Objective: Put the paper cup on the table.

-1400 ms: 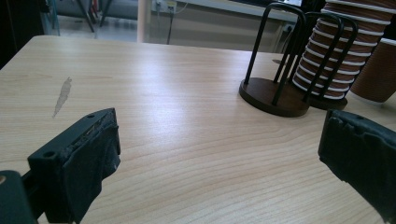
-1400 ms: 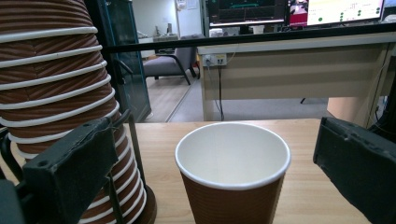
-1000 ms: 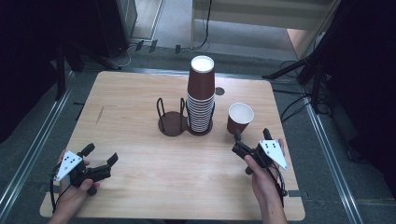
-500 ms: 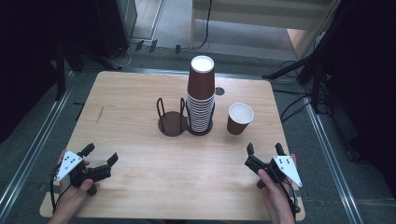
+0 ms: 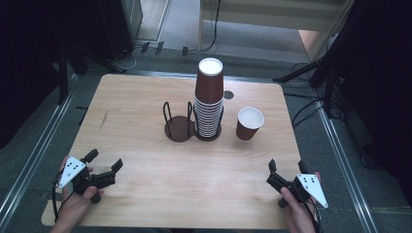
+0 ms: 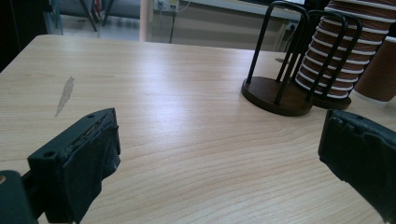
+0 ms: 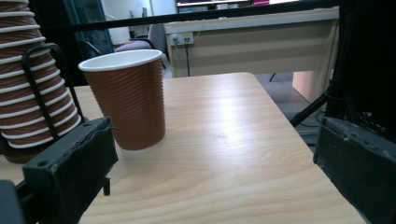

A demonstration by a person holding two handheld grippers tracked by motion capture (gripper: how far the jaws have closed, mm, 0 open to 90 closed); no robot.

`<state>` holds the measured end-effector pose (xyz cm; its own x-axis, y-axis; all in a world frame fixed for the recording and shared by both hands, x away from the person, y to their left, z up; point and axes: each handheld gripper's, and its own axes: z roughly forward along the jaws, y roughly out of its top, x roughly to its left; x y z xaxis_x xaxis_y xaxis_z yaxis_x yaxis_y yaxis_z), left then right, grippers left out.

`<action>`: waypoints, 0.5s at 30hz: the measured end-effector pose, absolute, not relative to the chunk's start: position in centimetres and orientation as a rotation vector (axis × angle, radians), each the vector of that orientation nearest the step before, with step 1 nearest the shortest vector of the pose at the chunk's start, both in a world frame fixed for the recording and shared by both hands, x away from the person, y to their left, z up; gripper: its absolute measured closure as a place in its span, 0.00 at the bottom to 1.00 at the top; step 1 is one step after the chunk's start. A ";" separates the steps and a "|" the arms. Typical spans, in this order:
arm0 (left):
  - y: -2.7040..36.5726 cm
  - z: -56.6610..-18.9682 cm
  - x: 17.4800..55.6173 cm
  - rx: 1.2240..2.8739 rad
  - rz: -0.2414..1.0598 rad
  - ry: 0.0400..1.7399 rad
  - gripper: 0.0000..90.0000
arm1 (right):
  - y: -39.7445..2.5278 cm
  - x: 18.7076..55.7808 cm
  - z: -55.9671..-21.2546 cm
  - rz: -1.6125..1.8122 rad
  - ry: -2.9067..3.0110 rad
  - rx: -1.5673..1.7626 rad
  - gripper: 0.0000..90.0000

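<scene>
A tall stack of brown ribbed paper cups (image 5: 209, 99) (image 6: 337, 51) (image 7: 29, 79) stands in the right ring of a dark two-ring wire holder (image 5: 180, 127) (image 6: 275, 93) at the table's middle; the holder's left ring is empty. One single brown cup (image 5: 249, 123) (image 7: 127, 102) stands upright, mouth up, just right of the stack. My left gripper (image 5: 104, 162) (image 6: 219, 163) rests open near the front left corner, nothing between its jaws. My right gripper (image 5: 286, 166) (image 7: 215, 172) is open near the front right corner, well short of the single cup.
The light wooden table (image 5: 145, 107) has a small dark hole (image 5: 228, 94) behind the stack and a grey smear (image 5: 103, 119) (image 6: 64, 94) on its left side. Black stands and cables (image 5: 316, 73) crowd the floor beyond the right edge.
My right gripper has drawn back from beside the single cup toward the front right corner. The cup stays standing where it was. The left gripper has not moved.
</scene>
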<state>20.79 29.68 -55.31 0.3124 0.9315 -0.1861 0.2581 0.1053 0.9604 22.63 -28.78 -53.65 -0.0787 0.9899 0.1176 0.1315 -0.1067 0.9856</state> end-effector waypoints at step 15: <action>29.7 -55.3 20.8 1.408 0.723 1.183 0.00 | -30.9 20.7 -54.4 1.255 1.292 1.349 0.00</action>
<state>20.78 29.74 -55.31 0.3141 0.9308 -0.1869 0.2586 0.1056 0.9602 20.65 -30.92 -54.37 -0.0434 0.9943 0.0975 0.1269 -0.0913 0.9877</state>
